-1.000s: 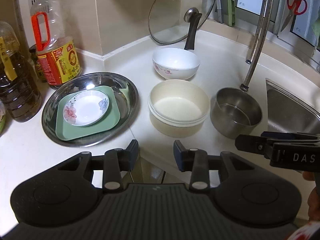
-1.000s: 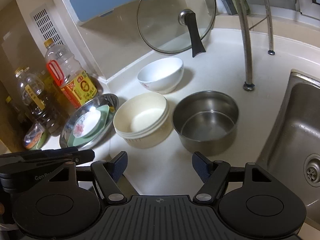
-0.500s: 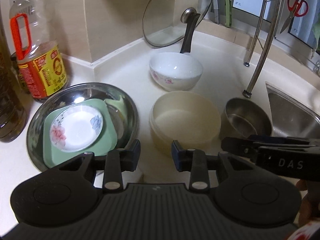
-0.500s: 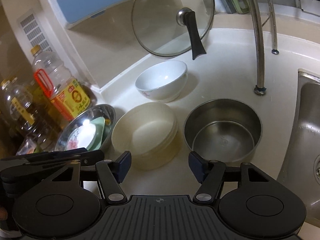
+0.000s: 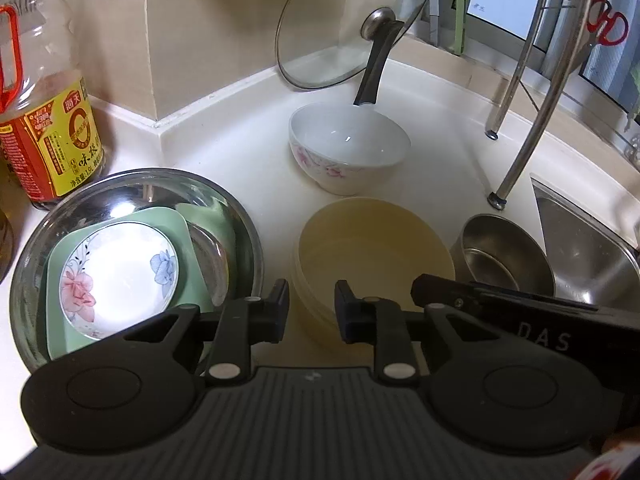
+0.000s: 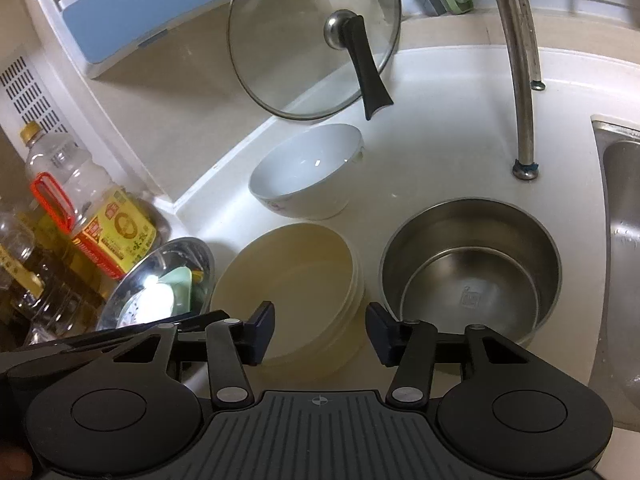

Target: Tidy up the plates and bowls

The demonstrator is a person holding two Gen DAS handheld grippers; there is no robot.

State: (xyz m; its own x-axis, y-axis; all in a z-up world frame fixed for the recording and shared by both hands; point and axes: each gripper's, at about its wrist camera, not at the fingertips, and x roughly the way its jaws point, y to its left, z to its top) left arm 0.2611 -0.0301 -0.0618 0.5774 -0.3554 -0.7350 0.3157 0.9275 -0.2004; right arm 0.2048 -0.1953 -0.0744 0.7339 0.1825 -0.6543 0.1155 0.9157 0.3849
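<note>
Left gripper [image 5: 311, 310] jaws narrow, just been closing, empty, at the near rim of the cream bowl stack [image 5: 374, 248] mid-counter. Right gripper [image 6: 320, 334] jaws half-wide, also closing, astride that rim, not gripping. Risk: both crowd one rim; the stack could skid toward the counter edge.

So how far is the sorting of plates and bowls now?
Done, it seems: a flowered saucer on a green plate lies in the steel basin. In hand: nothing yet; the left tool and right tool, jaws just narrowing but empty, hang over the near rim of the cream bowls. Left: the white bowl and steel bowl stand apart.
</note>
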